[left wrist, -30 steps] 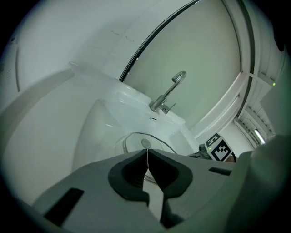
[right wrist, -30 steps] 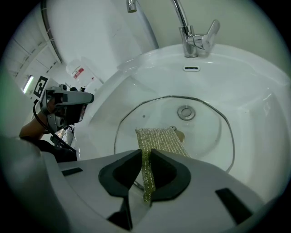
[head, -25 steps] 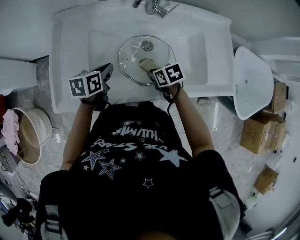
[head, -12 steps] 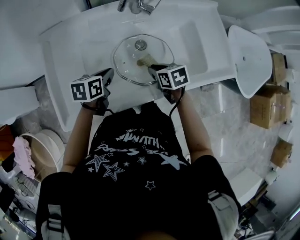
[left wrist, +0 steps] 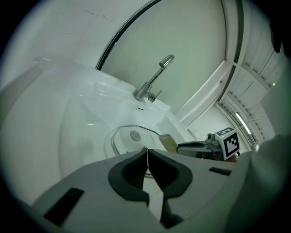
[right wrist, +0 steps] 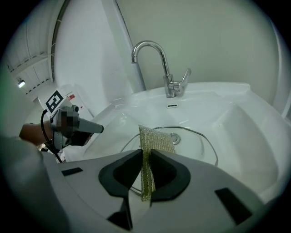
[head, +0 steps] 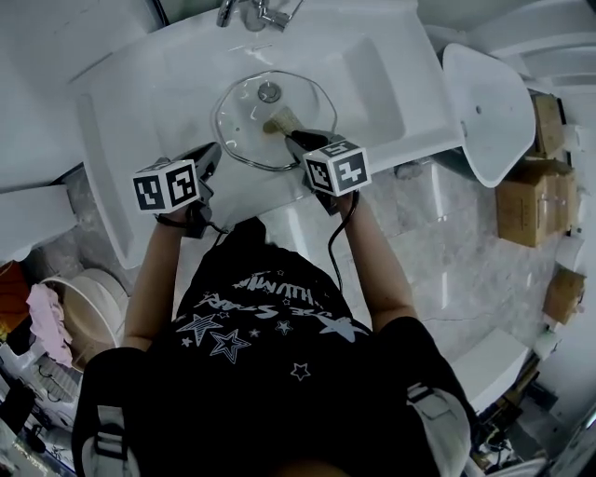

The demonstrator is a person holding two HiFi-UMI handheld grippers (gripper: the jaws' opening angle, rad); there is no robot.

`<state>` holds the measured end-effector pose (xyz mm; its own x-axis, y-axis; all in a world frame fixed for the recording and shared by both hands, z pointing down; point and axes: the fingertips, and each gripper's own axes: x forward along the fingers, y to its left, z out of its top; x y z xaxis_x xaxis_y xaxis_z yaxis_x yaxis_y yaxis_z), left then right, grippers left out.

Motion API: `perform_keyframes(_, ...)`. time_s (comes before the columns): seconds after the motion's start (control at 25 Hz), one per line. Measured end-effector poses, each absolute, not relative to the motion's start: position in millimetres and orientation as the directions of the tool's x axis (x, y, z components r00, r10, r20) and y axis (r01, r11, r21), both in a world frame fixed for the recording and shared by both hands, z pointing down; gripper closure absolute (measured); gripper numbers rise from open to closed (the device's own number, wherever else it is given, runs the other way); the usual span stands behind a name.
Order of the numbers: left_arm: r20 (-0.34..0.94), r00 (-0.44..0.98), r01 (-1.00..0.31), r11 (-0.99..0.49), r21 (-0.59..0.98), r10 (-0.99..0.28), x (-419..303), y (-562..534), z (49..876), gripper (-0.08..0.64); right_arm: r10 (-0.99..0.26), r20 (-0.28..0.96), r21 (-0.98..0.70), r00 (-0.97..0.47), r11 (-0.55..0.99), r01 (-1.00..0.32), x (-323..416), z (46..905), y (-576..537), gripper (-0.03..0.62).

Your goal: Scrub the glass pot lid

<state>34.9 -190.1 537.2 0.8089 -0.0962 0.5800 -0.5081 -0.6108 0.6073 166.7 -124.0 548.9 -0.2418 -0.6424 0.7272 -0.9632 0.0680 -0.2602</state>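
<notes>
The glass pot lid lies in the white sink's basin, below the tap. My right gripper is shut on a yellow-green scouring pad, which rests on the lid just right of its centre. In the right gripper view the pad stands upright between the jaws, in front of the lid. My left gripper is at the lid's left rim with its jaws shut. In the left gripper view, the left gripper shows only a hairline gap and nothing I can make out in it. The lid lies just beyond.
The sink's broad rim runs round the basin. A white oval fixture stands to the right, with cardboard boxes beside it. At lower left on the floor is a round basin holding a pink cloth.
The head view has swung, so the sink sits further left. The pad has stayed on the lid and slid slightly right of centre. The left gripper stays at the rim.
</notes>
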Motion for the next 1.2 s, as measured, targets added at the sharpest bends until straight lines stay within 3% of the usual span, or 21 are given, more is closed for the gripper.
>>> perform_keyframes(0.48, 0.561, 0.816, -0.502, -0.650, 0.571, -0.138, 6, -122, 505, 0.548, -0.759, 0.610, -0.230, -0.226, 0.102, -0.968, 131, 493, -74, 0.531)
perform_keyframes(1.2, 0.521, 0.838, -0.479, -0.677, 0.559, -0.162, -27, -26, 482, 0.548, -0.789, 0.577, -0.206, -0.210, 0.109, -0.972, 97, 474, 25, 0.535)
